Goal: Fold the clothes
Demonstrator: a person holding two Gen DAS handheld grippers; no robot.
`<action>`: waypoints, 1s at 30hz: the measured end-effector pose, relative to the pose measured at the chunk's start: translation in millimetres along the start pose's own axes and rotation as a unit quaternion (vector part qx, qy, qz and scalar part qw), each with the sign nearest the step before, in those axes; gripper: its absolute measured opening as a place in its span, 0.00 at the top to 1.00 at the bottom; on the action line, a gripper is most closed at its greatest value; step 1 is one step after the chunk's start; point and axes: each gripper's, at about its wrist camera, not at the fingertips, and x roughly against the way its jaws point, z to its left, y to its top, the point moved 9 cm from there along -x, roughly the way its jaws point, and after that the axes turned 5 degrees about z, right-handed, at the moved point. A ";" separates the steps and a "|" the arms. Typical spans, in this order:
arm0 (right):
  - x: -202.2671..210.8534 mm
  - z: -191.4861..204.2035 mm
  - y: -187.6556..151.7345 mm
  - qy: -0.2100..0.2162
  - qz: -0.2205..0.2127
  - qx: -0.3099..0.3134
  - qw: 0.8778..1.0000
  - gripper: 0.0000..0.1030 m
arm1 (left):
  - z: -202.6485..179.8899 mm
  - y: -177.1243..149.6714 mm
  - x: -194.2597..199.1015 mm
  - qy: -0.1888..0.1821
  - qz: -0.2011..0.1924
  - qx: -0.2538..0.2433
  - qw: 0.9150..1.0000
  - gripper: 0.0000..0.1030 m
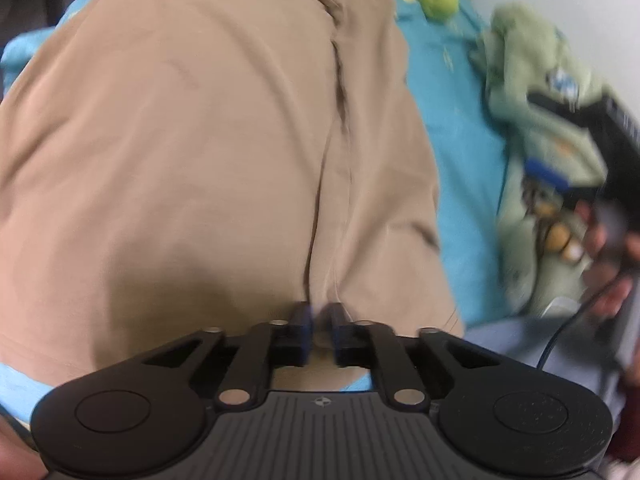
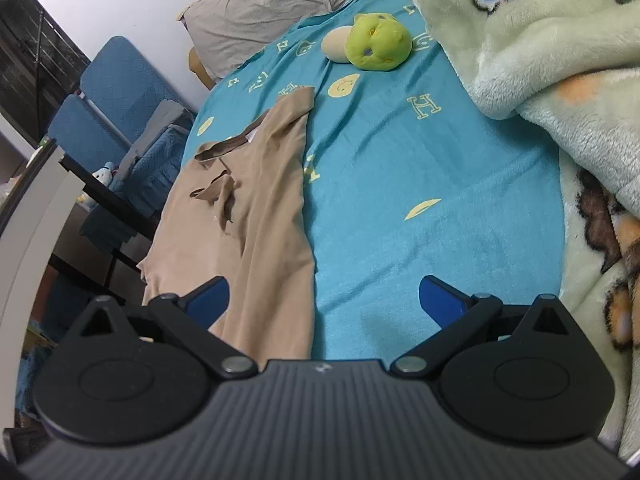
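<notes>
A tan garment (image 1: 192, 140) lies spread on the blue bed sheet (image 1: 452, 160) and fills most of the left wrist view. My left gripper (image 1: 320, 320) sits low at the garment's near edge with its jaws a narrow gap apart. A raised fold of the tan cloth runs into that gap, and the pads do not visibly press on it. In the right wrist view the tan garment (image 2: 264, 216) lies to the left, collar end far. My right gripper (image 2: 324, 296) hovers wide open over the sheet (image 2: 420, 200), and its left finger overlaps the garment's edge. Nothing is between its fingers.
A green plush toy (image 2: 378, 42) and a beige egg-shaped toy (image 2: 338, 44) lie near the bed's far end. A pale green fleece blanket (image 2: 540, 60) is heaped on the right. A grey pillow (image 2: 264, 4) lies at the head, and a blue chair (image 2: 108, 92) stands left of the bed.
</notes>
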 end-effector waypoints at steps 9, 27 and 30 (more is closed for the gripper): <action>-5.3 9.7 -9.1 0.019 0.019 0.000 1.000 0.00 | -11.0 9.6 -3.6 -0.085 -0.019 0.000 0.996 0.45; -12.2 22.0 -17.8 0.042 0.036 -0.003 0.998 0.00 | -45.6 9.1 -21.7 -0.148 -0.007 -0.055 0.987 0.41; -7.9 29.2 -16.0 0.049 0.020 0.013 0.999 0.00 | -45.0 -2.2 -32.0 -0.130 0.032 -0.067 0.989 0.46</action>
